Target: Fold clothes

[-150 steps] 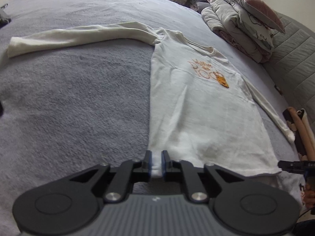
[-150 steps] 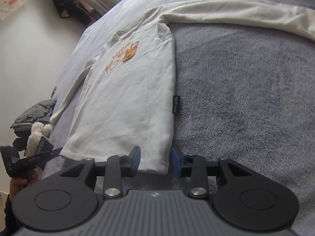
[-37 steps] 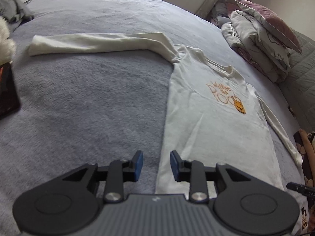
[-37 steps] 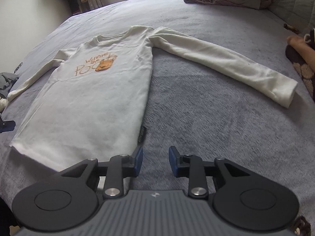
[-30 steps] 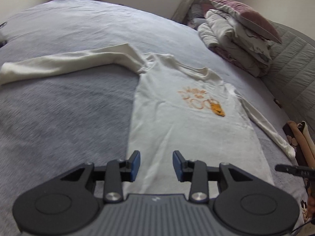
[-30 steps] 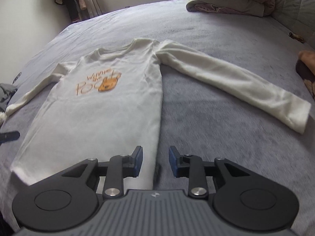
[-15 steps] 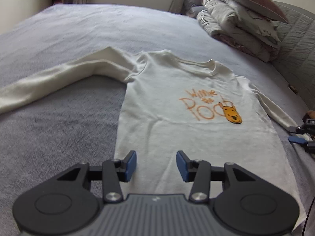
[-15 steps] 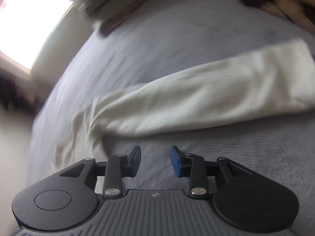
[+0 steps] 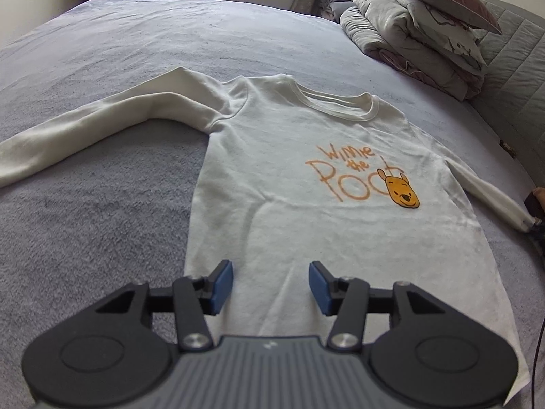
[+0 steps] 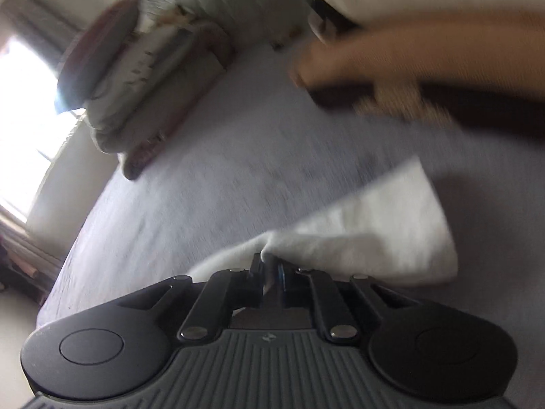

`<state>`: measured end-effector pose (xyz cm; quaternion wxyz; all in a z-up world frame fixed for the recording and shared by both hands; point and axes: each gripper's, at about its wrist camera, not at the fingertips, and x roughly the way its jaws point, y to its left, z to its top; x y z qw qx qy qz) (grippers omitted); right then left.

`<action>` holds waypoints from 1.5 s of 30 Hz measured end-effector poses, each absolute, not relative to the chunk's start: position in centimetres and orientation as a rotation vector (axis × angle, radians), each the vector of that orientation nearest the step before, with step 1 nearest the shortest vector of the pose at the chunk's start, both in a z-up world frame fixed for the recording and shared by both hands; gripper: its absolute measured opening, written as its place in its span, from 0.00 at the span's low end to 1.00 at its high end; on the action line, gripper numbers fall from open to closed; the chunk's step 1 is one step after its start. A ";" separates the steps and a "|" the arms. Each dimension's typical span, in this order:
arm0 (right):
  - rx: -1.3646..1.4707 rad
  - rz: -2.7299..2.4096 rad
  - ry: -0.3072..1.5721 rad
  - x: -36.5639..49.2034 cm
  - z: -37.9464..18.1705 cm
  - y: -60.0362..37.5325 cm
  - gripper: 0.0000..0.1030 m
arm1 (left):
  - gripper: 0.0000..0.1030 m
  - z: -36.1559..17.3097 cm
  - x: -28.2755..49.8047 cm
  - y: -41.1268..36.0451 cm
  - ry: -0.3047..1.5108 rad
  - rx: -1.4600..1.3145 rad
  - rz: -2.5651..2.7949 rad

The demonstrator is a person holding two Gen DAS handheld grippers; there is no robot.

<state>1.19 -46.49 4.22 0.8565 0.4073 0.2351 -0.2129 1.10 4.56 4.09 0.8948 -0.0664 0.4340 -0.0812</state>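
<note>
1. Left gripper (image 9: 270, 286): jaws wide, nothing held.
2. Cream long-sleeved cotton shirt with orange print (image 9: 306, 187): flat on grey fleece bedspread (image 9: 102, 204), directly ahead.
3. Right gripper (image 10: 270, 274): clamped on shirt's sleeve cuff (image 10: 374, 238).

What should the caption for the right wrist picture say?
Right gripper pinches the white shirt sleeve on the grey bed.

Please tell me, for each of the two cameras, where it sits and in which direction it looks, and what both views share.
Left wrist: sits on the open left hand-held gripper, low over the hem, looking up the cream shirt toward the folded bedding.
Right wrist: sits on the right hand-held gripper, shut on the sleeve, facing across the grey bed; blurred, a bare limb shows above.
Shared: shirt, bed, bedding pile.
</note>
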 end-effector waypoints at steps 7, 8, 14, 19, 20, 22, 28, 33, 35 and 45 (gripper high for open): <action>0.697 -0.488 0.554 1.6 3.6 -46.4 0.09 | 0.51 3.9 0.8 3.8 0.895 -0.066 -0.163; 0.667 -0.488 0.562 1.6 3.5 -46.5 0.10 | 0.52 3.9 0.8 3.7 0.894 -0.062 -0.162; 0.714 -0.523 0.650 0.9 4.4 -46.0 0.30 | 0.53 4.1 0.8 3.8 0.893 -0.078 -0.160; 0.487 -0.255 0.687 3.2 5.4 -41.7 0.39 | 0.53 4.1 0.8 3.8 0.888 -0.090 -0.156; 0.468 -0.194 0.701 3.5 5.2 -40.8 0.39 | 0.53 4.0 0.8 3.8 0.887 -0.085 -0.152; 0.487 -0.108 0.715 4.0 4.5 -39.0 0.39 | 0.53 4.0 0.7 3.7 0.886 -0.078 -0.147; 0.307 0.131 0.759 5.0 3.9 -31.7 0.39 | 0.54 4.2 0.6 4.0 0.871 -0.087 -0.136; -0.005 0.224 0.725 5.2 4.1 -26.6 0.45 | 0.64 4.5 0.9 4.3 0.821 -0.070 -0.119; -0.081 0.273 0.732 5.4 3.8 -25.4 0.45 | 0.66 4.3 1.1 4.2 0.831 -0.084 -0.123; -0.010 0.328 0.896 6.8 3.2 -28.1 0.54 | 0.71 3.3 1.0 4.0 0.876 -0.069 -0.102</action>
